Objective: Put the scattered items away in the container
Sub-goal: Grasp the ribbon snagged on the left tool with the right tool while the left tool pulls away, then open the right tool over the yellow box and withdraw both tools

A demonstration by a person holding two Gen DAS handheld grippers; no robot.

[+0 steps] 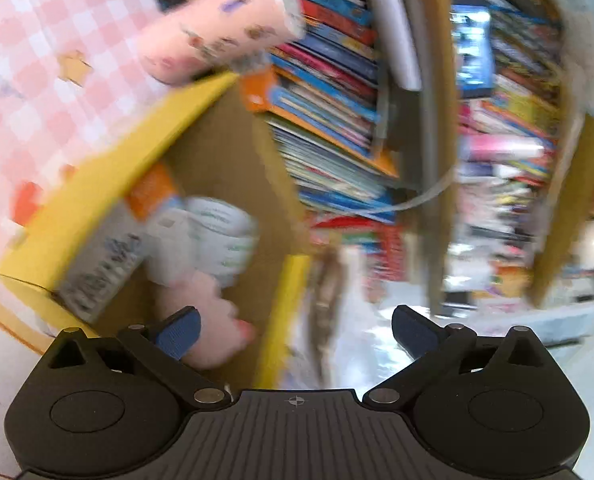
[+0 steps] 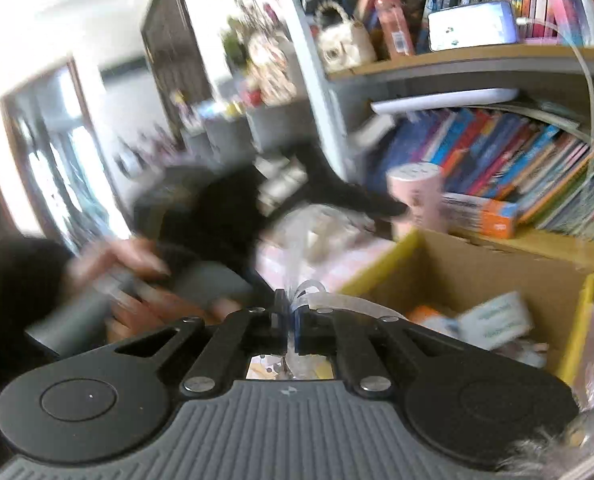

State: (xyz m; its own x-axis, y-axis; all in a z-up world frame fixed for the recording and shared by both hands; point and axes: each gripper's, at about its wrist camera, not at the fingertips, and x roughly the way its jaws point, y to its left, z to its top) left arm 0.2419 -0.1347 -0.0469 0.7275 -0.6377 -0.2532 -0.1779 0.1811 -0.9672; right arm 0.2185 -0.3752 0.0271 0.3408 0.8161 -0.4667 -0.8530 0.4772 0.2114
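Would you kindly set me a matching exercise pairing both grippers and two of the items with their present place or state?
Things:
1. left gripper
2. right gripper
3. pink canister
4. white roll with green print

Place or state:
A. shut on clear plastic
B. inside the cardboard box
C. jaws wide open
D. outside the box, near the books

Pairs: 1-C, 2-A, 3-D, 4-B
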